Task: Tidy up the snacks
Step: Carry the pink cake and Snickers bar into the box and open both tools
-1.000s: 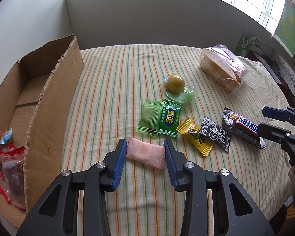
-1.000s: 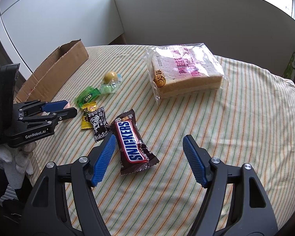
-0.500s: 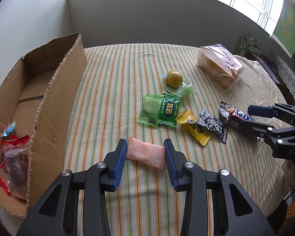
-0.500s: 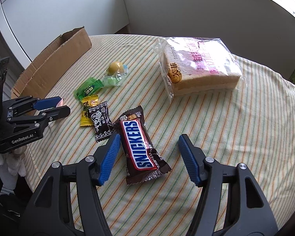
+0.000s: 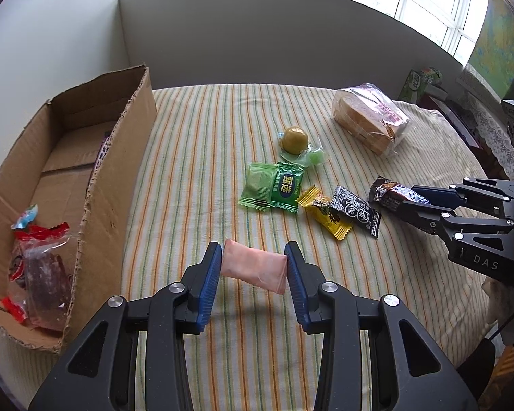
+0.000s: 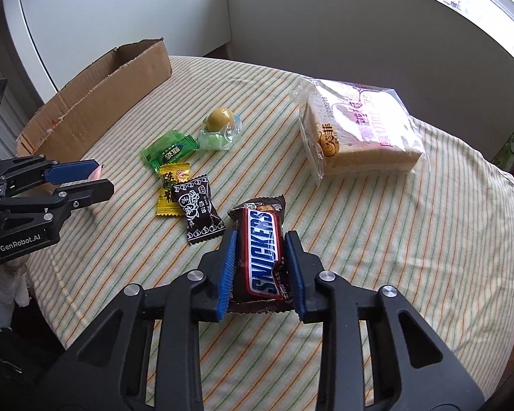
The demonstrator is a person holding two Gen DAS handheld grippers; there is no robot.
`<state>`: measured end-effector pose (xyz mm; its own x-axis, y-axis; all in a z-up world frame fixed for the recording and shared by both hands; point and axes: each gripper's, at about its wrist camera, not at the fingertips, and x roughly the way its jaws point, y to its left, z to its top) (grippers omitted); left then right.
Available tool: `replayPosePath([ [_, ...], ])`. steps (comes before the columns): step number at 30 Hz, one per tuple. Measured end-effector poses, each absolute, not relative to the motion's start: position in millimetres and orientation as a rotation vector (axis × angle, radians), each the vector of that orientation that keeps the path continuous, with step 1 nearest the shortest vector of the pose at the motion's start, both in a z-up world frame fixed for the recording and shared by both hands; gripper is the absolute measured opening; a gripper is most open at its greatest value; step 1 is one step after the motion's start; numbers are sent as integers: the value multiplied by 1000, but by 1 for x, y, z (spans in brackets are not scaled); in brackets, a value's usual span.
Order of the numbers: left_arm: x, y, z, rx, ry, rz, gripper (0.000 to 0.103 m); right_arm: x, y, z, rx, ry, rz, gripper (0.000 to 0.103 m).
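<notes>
Blue pads of the right tool [image 6: 260,267] closing on the Snickers bar [image 6: 262,246], both pads touching the wrapper; bar's near end hidden under the pads. Left tool [image 5: 253,267] clamped on the pink packet [image 5: 255,269], lifted off the striped surface [image 5: 202,157]. At 12 o'clock from it: green packet [image 5: 274,188], yellow candy [image 5: 325,215], black candy [image 5: 356,210]. Cardboard box [image 5: 120,178] at 9 o'clock, its front end cut off by the frame; red-wrapped snacks [image 5: 39,263] inside, labels unreadable. Bagged bread [image 6: 359,137] at 1 o'clock from right tool.
</notes>
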<state>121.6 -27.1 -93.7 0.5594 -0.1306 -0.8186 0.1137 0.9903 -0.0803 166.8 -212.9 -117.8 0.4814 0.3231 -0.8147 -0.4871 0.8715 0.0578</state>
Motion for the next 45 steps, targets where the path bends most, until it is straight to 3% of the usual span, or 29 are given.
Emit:
replayPosePath([
  [24,87,-7,-50,-23,871,-151,36,138,-207,-57,-165,831,483,29],
  [45,88,96,-16,-104,771,-6,36,153,-105,-3,-185,738,612,29],
])
